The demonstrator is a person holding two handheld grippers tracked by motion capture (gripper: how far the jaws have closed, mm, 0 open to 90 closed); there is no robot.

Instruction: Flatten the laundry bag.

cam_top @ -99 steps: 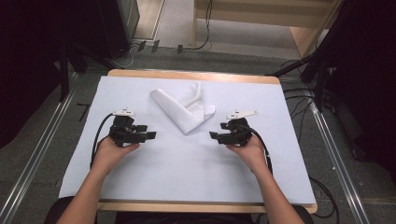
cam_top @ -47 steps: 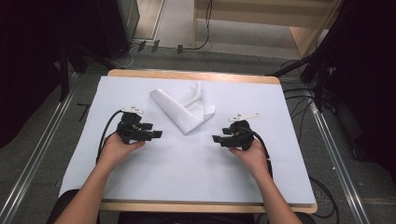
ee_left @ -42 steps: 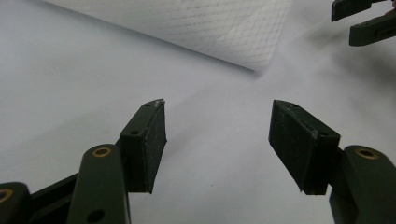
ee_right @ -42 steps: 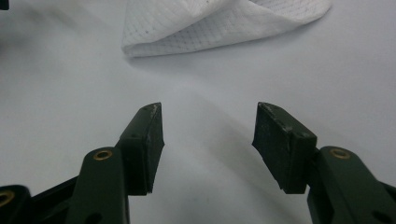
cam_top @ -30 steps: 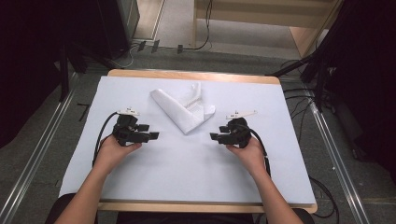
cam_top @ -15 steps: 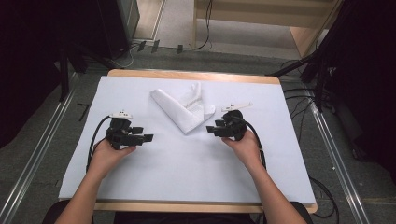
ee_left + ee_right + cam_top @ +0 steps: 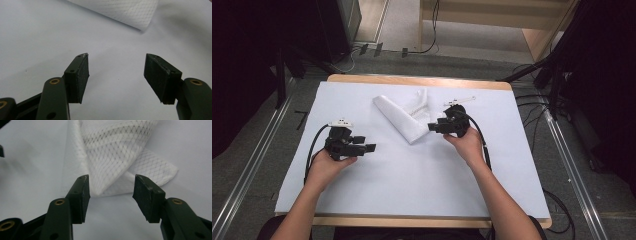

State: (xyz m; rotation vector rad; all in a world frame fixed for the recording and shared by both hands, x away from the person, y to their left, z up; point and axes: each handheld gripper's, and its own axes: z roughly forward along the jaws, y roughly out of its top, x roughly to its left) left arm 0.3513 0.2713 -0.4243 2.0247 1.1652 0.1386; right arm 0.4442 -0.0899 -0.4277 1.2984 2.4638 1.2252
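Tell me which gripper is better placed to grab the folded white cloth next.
Right. The right gripper is open with the folded white cloth's corner just ahead of its jaws. The left gripper, also open, sits farther from the cloth.

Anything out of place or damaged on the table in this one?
Nothing looks damaged or spilled. The white cloth lies loosely folded and slanted across the table, with a crumpled end toward the far side. The right gripper is open just short of its near corner; the left gripper is open over bare surface.

One folded white cloth, two handheld grippers, left and right, and one white sheet covering one counter.
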